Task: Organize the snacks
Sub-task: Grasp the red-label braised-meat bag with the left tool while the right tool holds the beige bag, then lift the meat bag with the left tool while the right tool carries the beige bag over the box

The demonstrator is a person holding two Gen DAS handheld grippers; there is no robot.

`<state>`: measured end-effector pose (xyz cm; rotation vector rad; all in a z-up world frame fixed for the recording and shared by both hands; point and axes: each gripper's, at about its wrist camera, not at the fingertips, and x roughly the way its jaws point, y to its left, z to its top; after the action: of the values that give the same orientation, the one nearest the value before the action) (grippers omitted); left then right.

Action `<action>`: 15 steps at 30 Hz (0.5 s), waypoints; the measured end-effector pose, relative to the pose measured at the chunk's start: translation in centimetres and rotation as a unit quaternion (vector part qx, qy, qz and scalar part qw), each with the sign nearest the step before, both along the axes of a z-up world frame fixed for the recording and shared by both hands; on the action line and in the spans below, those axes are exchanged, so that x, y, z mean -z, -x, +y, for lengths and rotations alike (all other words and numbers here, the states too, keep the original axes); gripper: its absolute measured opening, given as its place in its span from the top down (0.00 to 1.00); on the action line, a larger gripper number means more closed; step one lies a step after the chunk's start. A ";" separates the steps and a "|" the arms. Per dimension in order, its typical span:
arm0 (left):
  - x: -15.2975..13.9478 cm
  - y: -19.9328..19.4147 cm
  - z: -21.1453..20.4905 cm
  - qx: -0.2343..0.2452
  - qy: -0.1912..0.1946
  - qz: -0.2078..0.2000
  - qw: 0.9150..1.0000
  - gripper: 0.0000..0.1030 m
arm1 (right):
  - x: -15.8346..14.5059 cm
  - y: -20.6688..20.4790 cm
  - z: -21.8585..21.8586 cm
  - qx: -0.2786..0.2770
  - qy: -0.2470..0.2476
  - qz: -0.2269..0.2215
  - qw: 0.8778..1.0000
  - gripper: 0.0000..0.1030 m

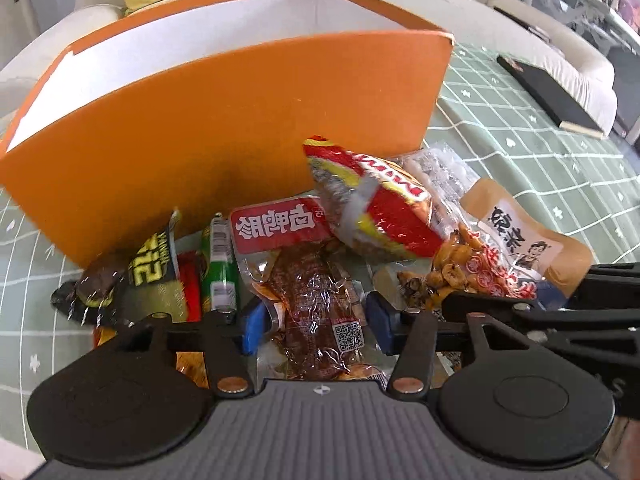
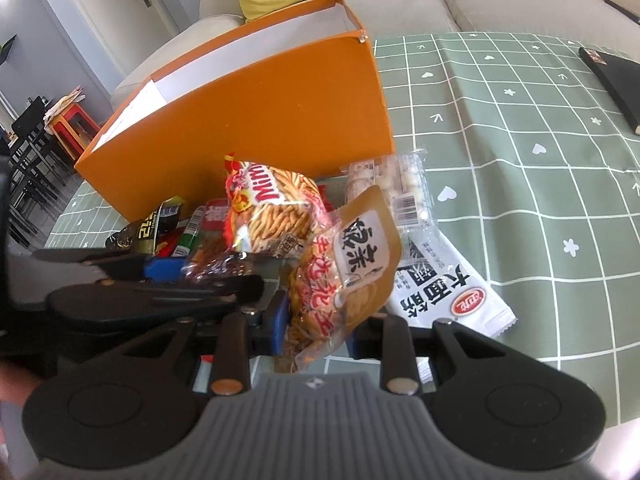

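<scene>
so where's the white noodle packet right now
In the right wrist view the white noodle packet lies flat on the green tablecloth, right of the tan peanut bag.

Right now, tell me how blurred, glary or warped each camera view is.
Left wrist view: the red-and-yellow snack bag is motion-smeared; the orange box bows from fisheye warp.
Right wrist view: sharper; glare on the tan peanut bag; tablecloth grid lines curve toward the edges.

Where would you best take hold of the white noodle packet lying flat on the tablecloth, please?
Grip the white noodle packet across its narrow width near the crimped end, coming from above on the open tablecloth side; its far end lies by the tan peanut bag.
</scene>
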<state>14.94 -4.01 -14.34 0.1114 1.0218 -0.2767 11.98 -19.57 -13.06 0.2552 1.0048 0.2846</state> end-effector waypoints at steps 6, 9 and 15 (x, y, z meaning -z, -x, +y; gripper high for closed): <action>-2.3 1.2 1.2 -0.013 -0.005 -0.019 1.000 0.42 | -0.7 0.3 0.1 -0.002 0.007 0.002 1.000 0.76; -3.4 1.8 1.8 -0.018 -0.002 -0.026 0.999 0.42 | -1.3 0.6 0.3 -0.003 0.012 -0.002 1.000 0.77; -5.2 3.0 2.3 -0.026 0.000 -0.053 0.998 0.42 | -2.9 1.5 0.9 -0.004 0.044 -0.008 0.999 0.77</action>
<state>11.91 -1.74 -9.13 0.0981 0.9182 -0.2208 10.51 -18.71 -10.20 0.1690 0.9997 0.2482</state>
